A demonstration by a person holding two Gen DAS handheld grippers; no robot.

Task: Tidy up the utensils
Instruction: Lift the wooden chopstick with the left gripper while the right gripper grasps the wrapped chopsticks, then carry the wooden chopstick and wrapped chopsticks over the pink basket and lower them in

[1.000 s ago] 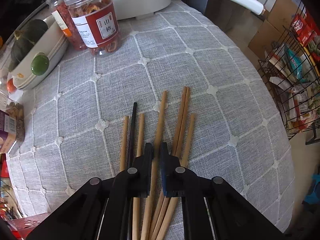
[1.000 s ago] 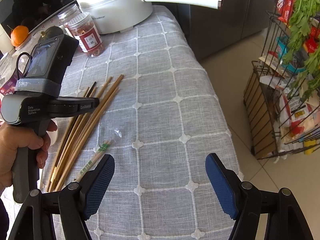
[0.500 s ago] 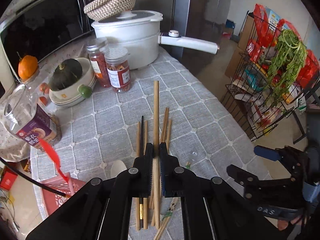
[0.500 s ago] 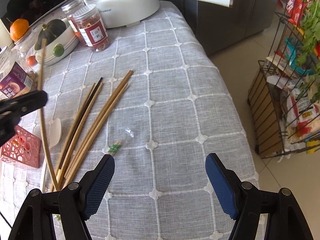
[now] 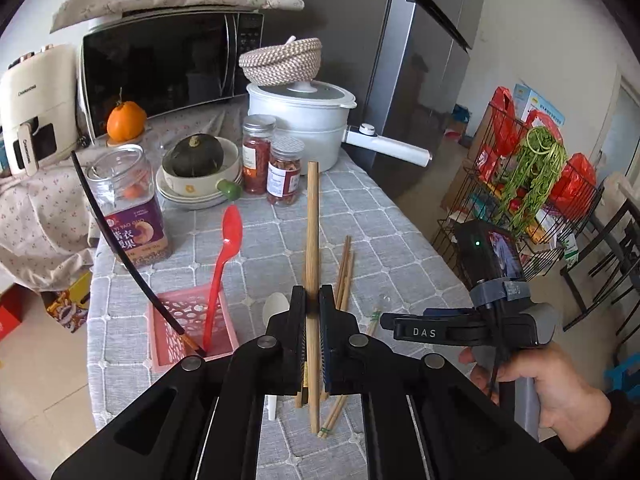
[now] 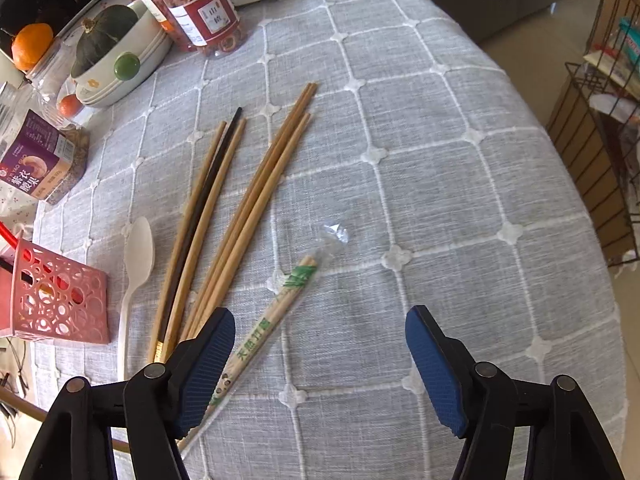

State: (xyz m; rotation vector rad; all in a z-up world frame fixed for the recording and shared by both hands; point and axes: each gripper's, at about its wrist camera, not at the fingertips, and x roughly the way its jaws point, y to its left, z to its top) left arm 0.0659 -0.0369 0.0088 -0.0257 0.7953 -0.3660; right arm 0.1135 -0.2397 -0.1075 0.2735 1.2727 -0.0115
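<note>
My left gripper (image 5: pixel 313 304) is shut on a wooden chopstick (image 5: pixel 312 236) and holds it lifted above the table, pointing forward. A pink perforated basket (image 5: pixel 218 346) stands to its left and holds a red spoon (image 5: pixel 225 256) and a black chopstick (image 5: pixel 116 240). My right gripper (image 6: pixel 320 344) is open and empty, low over the cloth. Several wooden chopsticks (image 6: pixel 256 204) and one black chopstick (image 6: pixel 208 196) lie on the cloth ahead of it, with a white spoon (image 6: pixel 136 268) and a wrapped pair of disposable chopsticks (image 6: pixel 272 312) by its left finger (image 6: pixel 208 356).
At the back stand a white pot (image 5: pixel 304 120) with a long handle, two spice jars (image 5: pixel 284 170), a bowl with a green squash (image 5: pixel 196 160), a nut jar (image 5: pixel 128 204) and a microwave (image 5: pixel 168 60). A wire rack (image 5: pixel 532 184) stands right of the table edge.
My left gripper has lifted the wooden chopstick off the pile and risen well above the table. My right gripper has moved closer to the chopsticks on the cloth, still open.
</note>
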